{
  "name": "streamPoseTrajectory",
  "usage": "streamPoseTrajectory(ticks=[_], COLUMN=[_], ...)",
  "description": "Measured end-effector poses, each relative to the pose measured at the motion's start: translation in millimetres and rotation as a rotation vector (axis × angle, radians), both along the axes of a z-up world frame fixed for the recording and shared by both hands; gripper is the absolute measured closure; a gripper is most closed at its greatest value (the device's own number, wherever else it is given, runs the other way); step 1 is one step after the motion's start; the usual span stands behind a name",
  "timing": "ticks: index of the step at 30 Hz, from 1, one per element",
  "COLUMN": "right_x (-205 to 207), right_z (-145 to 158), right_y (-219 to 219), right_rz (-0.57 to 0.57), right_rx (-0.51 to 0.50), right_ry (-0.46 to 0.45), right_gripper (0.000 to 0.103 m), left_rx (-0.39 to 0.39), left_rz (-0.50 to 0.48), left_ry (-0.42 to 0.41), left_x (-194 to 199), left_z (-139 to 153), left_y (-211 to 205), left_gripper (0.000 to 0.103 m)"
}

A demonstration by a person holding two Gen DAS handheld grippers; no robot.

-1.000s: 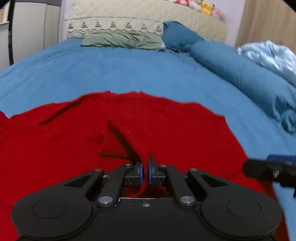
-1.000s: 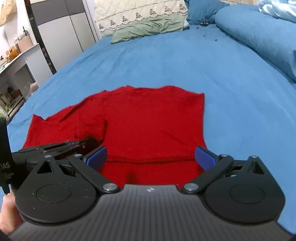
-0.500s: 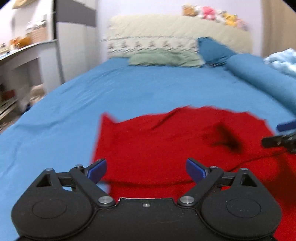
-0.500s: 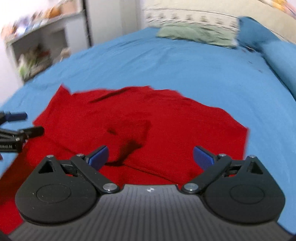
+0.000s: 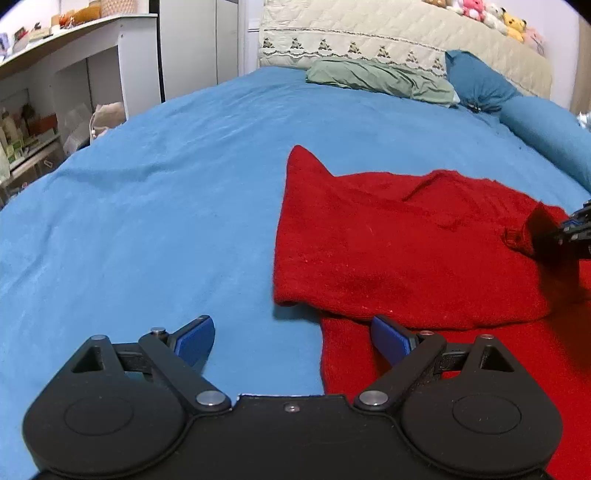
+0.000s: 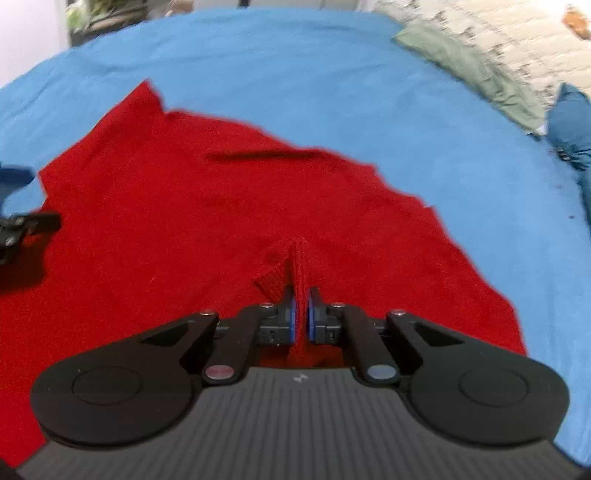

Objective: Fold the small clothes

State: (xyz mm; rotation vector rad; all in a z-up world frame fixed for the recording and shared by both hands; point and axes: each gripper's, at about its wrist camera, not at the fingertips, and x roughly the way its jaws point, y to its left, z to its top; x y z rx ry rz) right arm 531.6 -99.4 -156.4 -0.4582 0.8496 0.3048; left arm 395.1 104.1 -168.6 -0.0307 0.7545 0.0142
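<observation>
A red knitted garment lies partly folded on the blue bed sheet, one layer over another. My left gripper is open and empty, low over the sheet at the garment's left edge, its right finger over the red cloth. My right gripper is shut on a pinched ridge of the red garment near its middle. The right gripper also shows at the right edge of the left wrist view. The left gripper's tip shows at the left edge of the right wrist view.
A green pillow and a blue pillow lie at the quilted headboard. A long blue bolster lies at the right. White shelves with clutter stand beside the bed on the left.
My left gripper let go of the garment, opened and moved to its left edge. My right gripper, open before, moved onto the garment and shut on a fold of it.
</observation>
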Motion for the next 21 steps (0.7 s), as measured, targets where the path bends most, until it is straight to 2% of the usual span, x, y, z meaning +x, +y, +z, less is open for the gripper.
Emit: streamPoseTrajectory(ticks=[2,6,10,15,19,21], right_x=[1.6,2.0,-8.8,-19.0,-28.4,-33.6], right_z=[13.0,47.6,57.7,36.5,30.7,23.1], right_y=[-13.1,-64.5,-117.1,-155.9,-174.4,-180.6], right_rz=[-0.066,-0.275,-0.484,-0.527,-0.547,-0.543], right_rx=[0.034,0.155,0.197,0.231,0.347,0.351], right_ry=[-0.052,-0.165,-0.243,-0.212,-0.249,-0.239], right_gripper=[0.082,0.083,0.083,0.083,0.083,0.082], left_rx=[0.007,0.007,-0.046,0.001,-0.010,-0.007], left_rz=[-0.002,0.003,0.014,0.019,0.046,0.051], left_ry=[-0.002,-0.019,-0.032,-0.021,-0.019,-0.019], left_x=[-1.5,6.7,17.9,22.8,20.8,20.0], left_z=[0.1,-1.7,-4.1,-8.2,-8.5,-9.0], left_y=[-2.4,-0.2,5.0,-2.5,1.5,2.5], left_gripper=[0.008,0.009,0.009,0.009,0.009,0.009])
